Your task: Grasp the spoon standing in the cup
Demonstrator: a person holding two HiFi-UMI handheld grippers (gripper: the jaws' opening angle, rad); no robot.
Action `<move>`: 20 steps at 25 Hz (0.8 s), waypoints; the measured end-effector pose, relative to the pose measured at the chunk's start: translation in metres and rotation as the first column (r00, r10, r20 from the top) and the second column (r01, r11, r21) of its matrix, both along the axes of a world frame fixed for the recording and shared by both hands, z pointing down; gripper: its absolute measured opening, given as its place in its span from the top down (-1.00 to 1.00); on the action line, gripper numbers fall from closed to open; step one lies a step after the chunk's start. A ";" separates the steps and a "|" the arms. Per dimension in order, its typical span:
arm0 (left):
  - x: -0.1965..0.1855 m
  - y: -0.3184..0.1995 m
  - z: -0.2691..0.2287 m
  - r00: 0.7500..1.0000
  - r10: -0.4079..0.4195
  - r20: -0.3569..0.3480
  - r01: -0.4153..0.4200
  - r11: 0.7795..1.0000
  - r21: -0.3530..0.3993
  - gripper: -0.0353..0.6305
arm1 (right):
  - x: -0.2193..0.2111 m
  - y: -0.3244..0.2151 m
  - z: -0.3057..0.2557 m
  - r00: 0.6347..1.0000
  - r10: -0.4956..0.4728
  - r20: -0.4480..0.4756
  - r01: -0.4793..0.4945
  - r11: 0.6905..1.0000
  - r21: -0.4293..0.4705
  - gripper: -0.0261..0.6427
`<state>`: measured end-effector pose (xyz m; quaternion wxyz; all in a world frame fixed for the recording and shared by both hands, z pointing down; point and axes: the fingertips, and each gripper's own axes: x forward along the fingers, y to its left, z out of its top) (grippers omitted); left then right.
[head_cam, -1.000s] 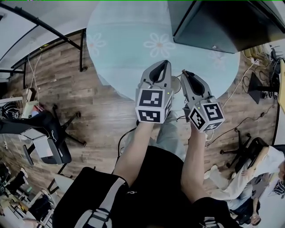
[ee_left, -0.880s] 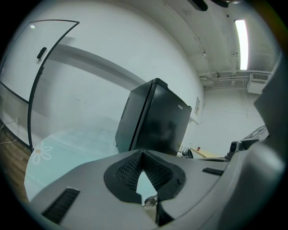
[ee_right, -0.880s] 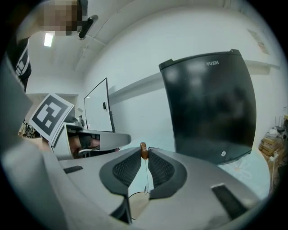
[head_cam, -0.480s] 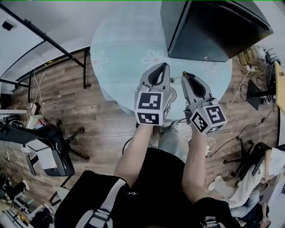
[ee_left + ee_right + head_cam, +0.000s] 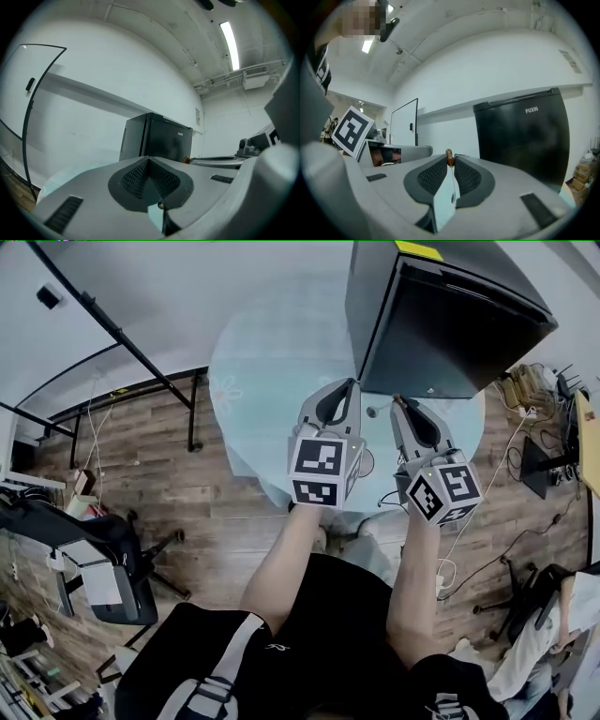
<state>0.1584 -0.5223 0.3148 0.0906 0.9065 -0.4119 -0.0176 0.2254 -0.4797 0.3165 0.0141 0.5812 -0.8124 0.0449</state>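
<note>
My right gripper [image 5: 398, 401] is shut on a thin spoon, whose small brown end [image 5: 449, 157] sticks out past the fingertips in the right gripper view. In the head view a bit of the spoon [image 5: 375, 412] shows just left of that gripper's tip. My left gripper [image 5: 352, 382] hovers beside it, jaws shut with nothing between them [image 5: 149, 160]. Both are held over the near edge of the round pale-blue table [image 5: 272, 362]. No cup is in any view.
A tall black cabinet [image 5: 441, 324] stands at the table's far right, straight ahead of both grippers [image 5: 525, 136]. A black metal frame [image 5: 122, 343] runs along the left. Office chairs [image 5: 94, 549] are on the wood floor at left, cables [image 5: 506, 474] at right.
The view has swung toward the black cabinet, which now looms larger and closer. Both grippers keep their pose side by side; the right one still holds the spoon.
</note>
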 end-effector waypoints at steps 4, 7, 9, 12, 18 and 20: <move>-0.004 0.000 -0.014 1.000 -0.003 0.002 0.003 0.999 0.033 0.88 | -0.003 -0.004 -0.015 1.000 -0.004 -0.012 0.004 0.999 0.033 0.77; -0.005 -0.002 -0.022 1.000 -0.006 -0.016 0.007 0.999 0.051 0.88 | -0.004 -0.006 -0.023 1.000 -0.009 -0.026 0.010 0.999 0.049 0.77; -0.006 -0.004 -0.024 1.000 -0.007 -0.025 0.008 0.999 0.054 0.88 | -0.005 -0.008 -0.025 0.999 -0.013 -0.035 0.015 0.998 0.053 0.77; -0.010 -0.006 -0.034 0.999 -0.017 -0.045 0.020 0.998 0.067 0.88 | -0.004 -0.009 -0.028 0.999 -0.013 -0.050 0.015 0.999 0.047 0.77; -0.020 -0.008 -0.050 0.995 -0.029 -0.092 0.036 0.997 0.073 0.88 | -0.006 -0.010 -0.035 0.998 -0.021 -0.056 0.024 0.998 0.062 0.77; -0.021 -0.009 -0.051 0.995 -0.032 -0.091 0.039 0.996 0.077 0.88 | -0.006 -0.011 -0.035 0.998 -0.023 -0.057 0.027 0.998 0.062 0.77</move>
